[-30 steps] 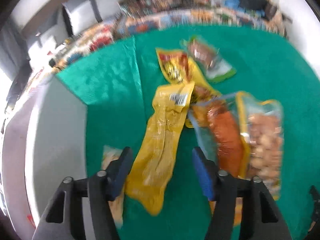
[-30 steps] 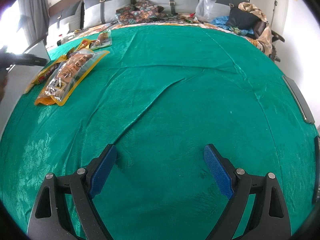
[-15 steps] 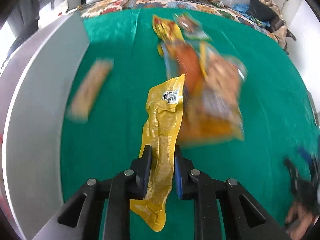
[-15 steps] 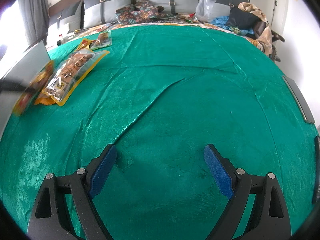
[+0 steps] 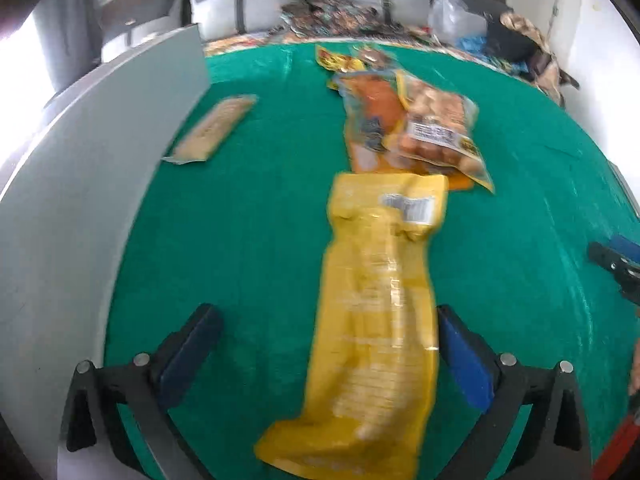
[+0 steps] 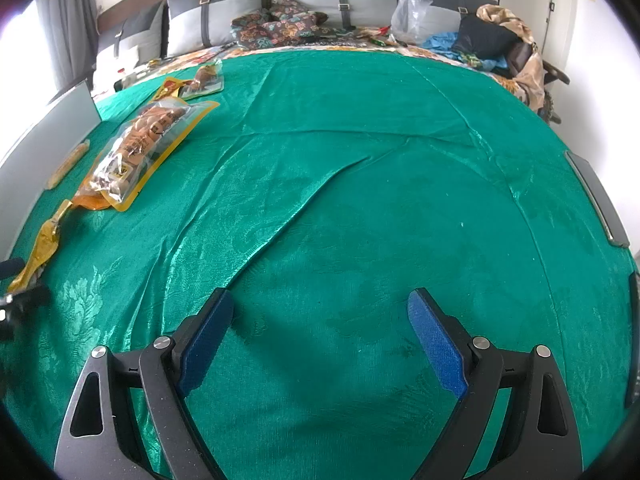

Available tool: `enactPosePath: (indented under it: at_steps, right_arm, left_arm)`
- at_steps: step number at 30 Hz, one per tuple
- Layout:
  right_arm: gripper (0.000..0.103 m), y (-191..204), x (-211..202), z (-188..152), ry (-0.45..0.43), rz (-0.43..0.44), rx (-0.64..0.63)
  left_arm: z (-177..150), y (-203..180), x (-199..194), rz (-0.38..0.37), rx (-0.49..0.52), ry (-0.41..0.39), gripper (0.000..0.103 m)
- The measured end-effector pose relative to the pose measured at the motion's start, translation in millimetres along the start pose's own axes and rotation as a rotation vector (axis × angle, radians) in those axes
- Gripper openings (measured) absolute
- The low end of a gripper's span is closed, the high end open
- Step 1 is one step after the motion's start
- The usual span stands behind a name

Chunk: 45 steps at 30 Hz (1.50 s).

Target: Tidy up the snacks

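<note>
A green cloth (image 5: 248, 216) covers the bed. The yellow packet (image 5: 376, 320) lies flat, running toward twelve o'clock between the left gripper (image 5: 328, 344)'s opening jaws, unpinched. It looks light, crinkly and slippery; its near end seems easiest to grasp. The right gripper (image 6: 320, 332) gapes empty.

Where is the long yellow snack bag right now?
In the left wrist view, the long yellow snack bag lies on the green cloth between the opening jaws of the left gripper, just in front of the clear bag of round snacks.
</note>
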State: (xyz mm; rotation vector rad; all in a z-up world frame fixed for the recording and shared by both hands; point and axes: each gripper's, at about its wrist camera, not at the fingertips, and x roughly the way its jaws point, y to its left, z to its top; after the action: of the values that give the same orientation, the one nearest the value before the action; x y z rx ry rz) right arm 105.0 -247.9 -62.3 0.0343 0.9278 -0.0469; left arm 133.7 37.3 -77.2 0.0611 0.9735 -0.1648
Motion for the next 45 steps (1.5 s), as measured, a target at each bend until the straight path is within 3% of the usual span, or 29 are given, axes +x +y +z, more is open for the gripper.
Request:
enactPosePath:
  at_steps: [16, 18, 20, 25, 29, 33, 34, 36, 39, 45]
  right_arm:
    - [0.093, 5.4, 1.9, 3.5, 0.006, 0.004, -0.008]
    - [0.092, 7.7, 6.3, 14.8, 0.070, 0.009, -0.007]
    - [0.092, 11.0, 10.9, 34.1, 0.109, 0.098, 0.061]
    - [0.091, 65.7, 28.4, 103.5, 0.133, 0.306, 0.137]
    - [0.091, 121.3, 66.5, 142.6, 0.206, 0.299, 0.116]
    - [0.091, 148.8, 101.7, 146.2, 0.323, 0.258, 0.155]
    - [0.088, 150.1, 101.6, 146.5, 0.301, 0.234, 0.131]
    - [0.067, 155.9, 100.6, 145.7, 0.299, 0.182, 0.048]
    - [0.061, 147.3, 93.8, 142.3, 0.302, 0.206, -0.020]
    - [0.061, 95.6, 59.4, 126.7, 0.337, 0.228, -0.212]
  left_arm:
    - [-2.3, 3.9, -0.5, 0.020, -0.030, -0.025, 0.103]
    - [-2.2, 4.2, -0.4, 0.019, -0.031, -0.026, 0.103]
    - [-2.0, 4.6, -0.2, 0.020, -0.031, -0.025, 0.103]
    - [-2.1, 4.6, -0.3, 0.019, -0.031, -0.025, 0.103]
    - [-2.2, 4.5, -0.4, 0.019, -0.031, -0.025, 0.103]
    - [-1.9, 4.5, -0.2, 0.019, -0.031, -0.025, 0.103]
    - [-1.6, 4.7, -0.1, 0.019, -0.032, -0.026, 0.103]
    - [-1.8, 4.7, 0.3, 0.019, -0.032, -0.025, 0.103]
    - [-1.3, 4.7, 1.4, 0.019, -0.032, -0.026, 0.103]
    - [-1.4, 4.6, 1.6, 0.019, -0.032, -0.026, 0.103]
